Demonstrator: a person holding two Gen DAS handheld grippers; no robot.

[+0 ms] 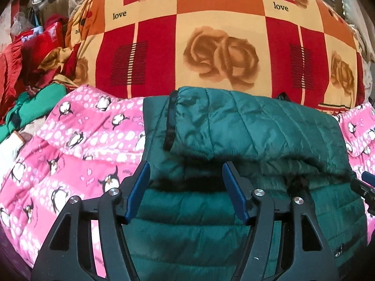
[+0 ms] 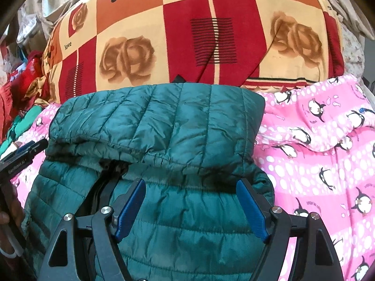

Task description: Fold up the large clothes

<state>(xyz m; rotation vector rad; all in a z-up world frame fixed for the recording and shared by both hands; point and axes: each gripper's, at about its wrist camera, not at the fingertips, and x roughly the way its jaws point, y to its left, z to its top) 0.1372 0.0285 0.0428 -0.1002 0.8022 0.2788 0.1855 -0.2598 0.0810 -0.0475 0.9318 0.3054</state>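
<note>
A dark green quilted puffer jacket (image 1: 246,126) lies on a pink penguin-print blanket (image 1: 77,140), its far part folded back over the near part. It also shows in the right wrist view (image 2: 164,121). My left gripper (image 1: 186,171) is open and empty, hovering over the jacket's near left part. My right gripper (image 2: 191,187) is open and empty over the jacket's near right part, just short of the fold's edge. The left gripper's body shows at the left edge of the right wrist view (image 2: 21,159).
A big red, orange and cream rose-print quilt (image 1: 211,35) bulges behind the jacket. A heap of red and green clothes (image 1: 30,70) sits at the far left. The pink blanket (image 2: 323,164) spreads to both sides.
</note>
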